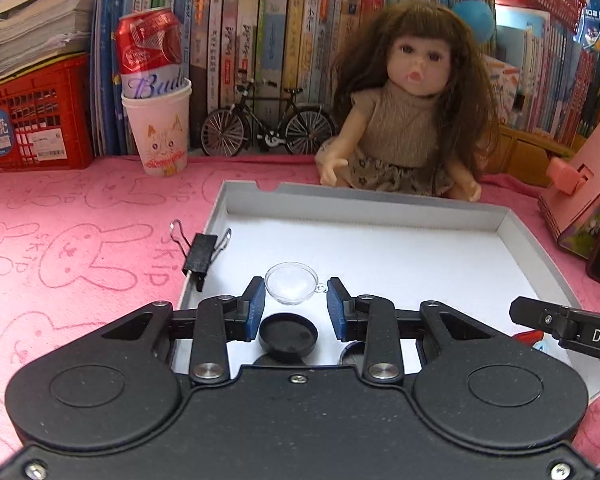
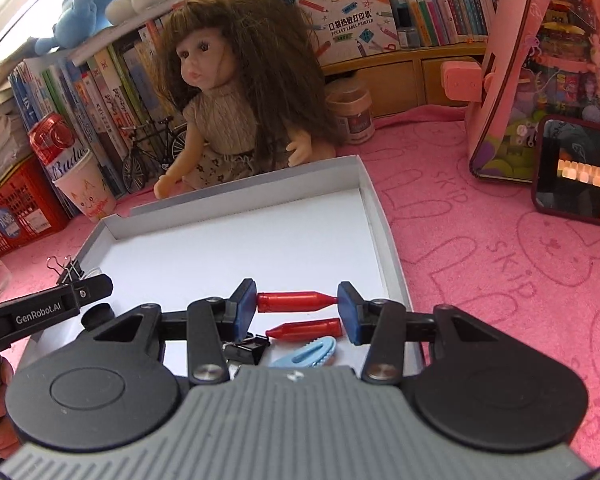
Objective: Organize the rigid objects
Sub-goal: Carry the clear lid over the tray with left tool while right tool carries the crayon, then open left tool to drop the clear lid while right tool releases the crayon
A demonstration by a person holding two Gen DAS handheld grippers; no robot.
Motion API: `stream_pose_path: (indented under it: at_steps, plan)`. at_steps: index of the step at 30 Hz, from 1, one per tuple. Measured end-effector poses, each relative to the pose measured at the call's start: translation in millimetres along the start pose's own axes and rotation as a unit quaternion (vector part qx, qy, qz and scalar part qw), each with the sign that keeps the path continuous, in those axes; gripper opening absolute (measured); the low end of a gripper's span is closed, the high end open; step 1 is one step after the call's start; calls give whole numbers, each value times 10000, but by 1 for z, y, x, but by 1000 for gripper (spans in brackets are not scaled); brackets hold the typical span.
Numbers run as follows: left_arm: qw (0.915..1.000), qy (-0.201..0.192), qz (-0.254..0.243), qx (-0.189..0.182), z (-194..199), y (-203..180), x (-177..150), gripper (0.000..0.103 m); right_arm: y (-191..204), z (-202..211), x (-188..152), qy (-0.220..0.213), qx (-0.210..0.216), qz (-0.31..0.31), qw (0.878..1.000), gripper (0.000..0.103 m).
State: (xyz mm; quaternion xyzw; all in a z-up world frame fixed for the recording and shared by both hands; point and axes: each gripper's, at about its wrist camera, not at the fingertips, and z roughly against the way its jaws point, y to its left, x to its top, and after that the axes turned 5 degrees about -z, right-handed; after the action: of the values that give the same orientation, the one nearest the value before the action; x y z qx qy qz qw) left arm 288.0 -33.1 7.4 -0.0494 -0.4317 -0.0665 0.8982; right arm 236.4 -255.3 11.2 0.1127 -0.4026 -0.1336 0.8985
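The red crayon-shaped piece sits low in the middle of the right wrist picture, pinched end to end by the right gripper above the white tray. A second red piece, a blue clip and a small black binder clip lie just below it in the tray.

In the left wrist picture, the left gripper has its fingers partly open with nothing held. The clear little cup sits just ahead of them and the black round lid lies below them. A bigger binder clip is clipped on the tray's left wall.

This looks like the putting-down step. Next, the right gripper likely needs to lower the red piece to a bare spot and open.
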Motion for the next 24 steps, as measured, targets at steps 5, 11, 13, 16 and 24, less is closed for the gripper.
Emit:
stream_pose_path:
  at_steps: [5,11,13,16,24]
  plan:
    - [9999,108,-32,45,-7,-3,-3,31,2,-2,-1,14,-64,75,10000,50]
    - [9999,95,-85,76,-8,-5,-4,32,5,-3,-1,20,-118,162,9998,50]
    - [9999,109,-92,85,-8,-5,-4,32,6,-3,-1,16,-133,182,9997,50]
    - [9998,145,-72,94,-9,-5,-5,32,6,-3,-1,21,-140,200,9997,51]
    - [9997,-8,-185,146,2,-8,-3,54,6,-1,-1,-12,-109,166,9998,65]
